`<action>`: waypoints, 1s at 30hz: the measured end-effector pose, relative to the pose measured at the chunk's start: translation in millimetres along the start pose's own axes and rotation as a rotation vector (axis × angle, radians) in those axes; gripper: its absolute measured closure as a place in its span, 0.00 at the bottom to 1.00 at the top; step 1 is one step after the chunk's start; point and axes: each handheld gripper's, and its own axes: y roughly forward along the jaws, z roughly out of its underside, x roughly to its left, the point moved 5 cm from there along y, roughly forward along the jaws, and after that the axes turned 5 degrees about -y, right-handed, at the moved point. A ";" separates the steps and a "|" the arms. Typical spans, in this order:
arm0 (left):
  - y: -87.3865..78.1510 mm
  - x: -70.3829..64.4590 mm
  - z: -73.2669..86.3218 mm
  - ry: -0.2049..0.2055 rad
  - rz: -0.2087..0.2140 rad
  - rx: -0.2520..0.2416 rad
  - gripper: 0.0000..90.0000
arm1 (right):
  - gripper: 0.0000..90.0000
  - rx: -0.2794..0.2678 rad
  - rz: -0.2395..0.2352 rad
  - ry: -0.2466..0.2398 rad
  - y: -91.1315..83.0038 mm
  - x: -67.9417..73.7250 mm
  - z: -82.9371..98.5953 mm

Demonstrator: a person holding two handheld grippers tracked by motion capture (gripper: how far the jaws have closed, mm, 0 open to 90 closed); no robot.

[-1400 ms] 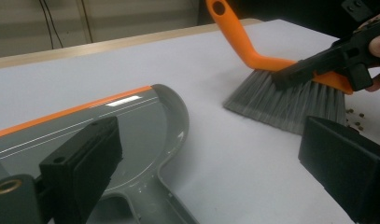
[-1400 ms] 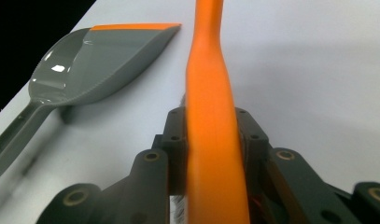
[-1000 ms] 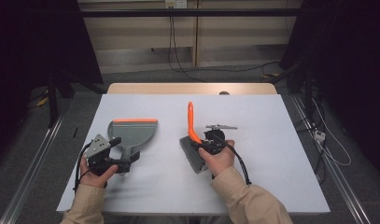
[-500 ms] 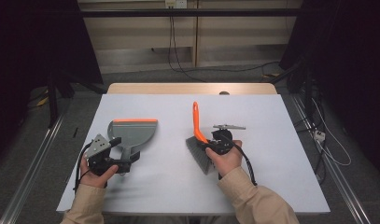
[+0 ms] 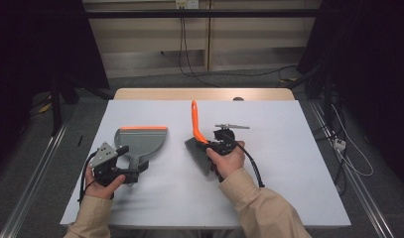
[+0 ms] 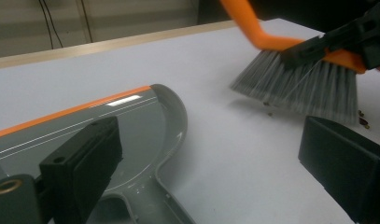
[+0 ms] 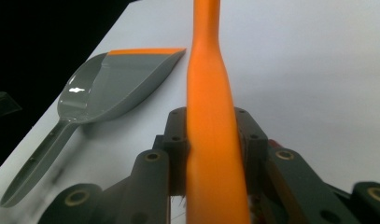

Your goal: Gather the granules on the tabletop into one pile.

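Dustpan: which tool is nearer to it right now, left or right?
Left. The left tool sits at the dustpan's handle end, jaws open on either side of it. The right tool is off to the dustpan's right, shut on the brush.

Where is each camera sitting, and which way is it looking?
High view: above the person's side, looking forward and down on the white table; both forearms, the left gripper and right gripper show.
Left gripper view: rides the left gripper, looking between its open jaws at the dustpan and brush.
Right gripper view: rides the right gripper, looking along the brush's orange handle.
All views share the dustpan and brush.
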 end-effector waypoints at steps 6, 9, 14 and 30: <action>-0.4 1.3 0.3 -0.001 -0.001 -0.002 0.07 | 0.79 0.058 0.014 -0.005 8.1 -1.4 9.8; -0.5 0.7 0.0 0.001 -0.002 -0.003 0.07 | 0.79 0.063 0.046 -0.032 -0.3 -8.3 10.6; 0.4 -0.5 0.4 0.010 -0.003 0.003 0.07 | 0.79 0.060 0.071 -0.017 -16.8 -21.9 14.2; 0.1 -0.4 -0.5 0.004 -0.003 0.000 0.07 | 0.79 -0.020 -0.073 -0.221 -45.1 -19.9 -14.3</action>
